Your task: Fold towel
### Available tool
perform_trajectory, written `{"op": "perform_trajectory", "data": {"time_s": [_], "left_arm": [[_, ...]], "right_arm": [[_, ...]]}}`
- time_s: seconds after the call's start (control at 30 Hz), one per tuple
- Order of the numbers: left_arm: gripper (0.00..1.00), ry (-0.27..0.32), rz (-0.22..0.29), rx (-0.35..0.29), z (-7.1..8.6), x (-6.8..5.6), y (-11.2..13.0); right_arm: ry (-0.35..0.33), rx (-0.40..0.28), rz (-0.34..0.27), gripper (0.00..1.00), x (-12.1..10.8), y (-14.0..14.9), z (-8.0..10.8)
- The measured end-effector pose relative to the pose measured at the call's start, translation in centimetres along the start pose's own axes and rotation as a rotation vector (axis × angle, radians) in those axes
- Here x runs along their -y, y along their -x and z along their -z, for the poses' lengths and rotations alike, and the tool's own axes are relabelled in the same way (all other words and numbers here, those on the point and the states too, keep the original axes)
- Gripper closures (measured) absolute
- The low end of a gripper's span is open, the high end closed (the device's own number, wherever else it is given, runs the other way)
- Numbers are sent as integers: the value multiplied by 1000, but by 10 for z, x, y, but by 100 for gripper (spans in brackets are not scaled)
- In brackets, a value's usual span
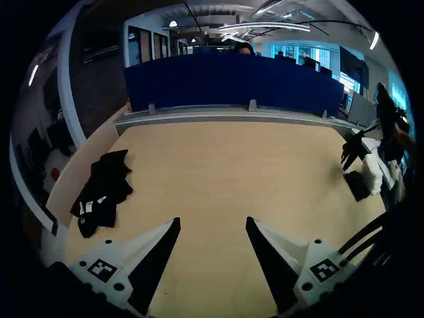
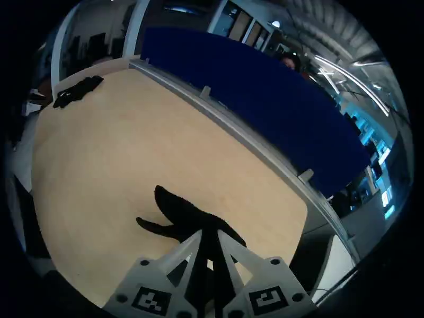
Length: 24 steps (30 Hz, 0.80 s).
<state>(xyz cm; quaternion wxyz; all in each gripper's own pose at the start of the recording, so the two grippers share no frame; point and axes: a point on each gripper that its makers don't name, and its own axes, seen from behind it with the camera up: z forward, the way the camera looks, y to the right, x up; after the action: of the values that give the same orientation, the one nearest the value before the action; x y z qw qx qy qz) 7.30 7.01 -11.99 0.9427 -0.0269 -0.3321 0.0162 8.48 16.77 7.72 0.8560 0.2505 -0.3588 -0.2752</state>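
Note:
A black towel [image 2: 177, 214] lies partly on the light wooden table [image 2: 132, 153], and my right gripper [image 2: 209, 233] is shut on its near end, with dark cloth running between the fingers. In the left gripper view that same gripper [image 1: 365, 140] shows at the table's far right with black cloth [image 1: 351, 152] hanging from it. My left gripper [image 1: 212, 220] stands open over bare table [image 1: 228, 164] with nothing between its fingers. A second black cloth pile [image 1: 103, 191] with small white tags lies at the table's left edge, and also appears far off as a dark heap [image 2: 78, 90].
A blue partition [image 1: 233, 79] on a grey rail [image 1: 228, 114] runs along the table's far edge. White and dark items [image 1: 371, 175] sit at the table's right end. Office desks and screens lie beyond.

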Motion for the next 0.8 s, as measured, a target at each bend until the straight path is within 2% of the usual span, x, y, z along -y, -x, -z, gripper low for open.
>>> {"op": "perform_trajectory", "data": {"time_s": [0.47, 0.8], "left_arm": [[8, 27, -21, 1, -6, -20, -6], [8, 46, -40, 0, -7, -29, -9]], "right_arm": [[-8, 40, -40, 96, 9, 46, 13], [6, 83, -77, 96, 16, 89, 29]]}}
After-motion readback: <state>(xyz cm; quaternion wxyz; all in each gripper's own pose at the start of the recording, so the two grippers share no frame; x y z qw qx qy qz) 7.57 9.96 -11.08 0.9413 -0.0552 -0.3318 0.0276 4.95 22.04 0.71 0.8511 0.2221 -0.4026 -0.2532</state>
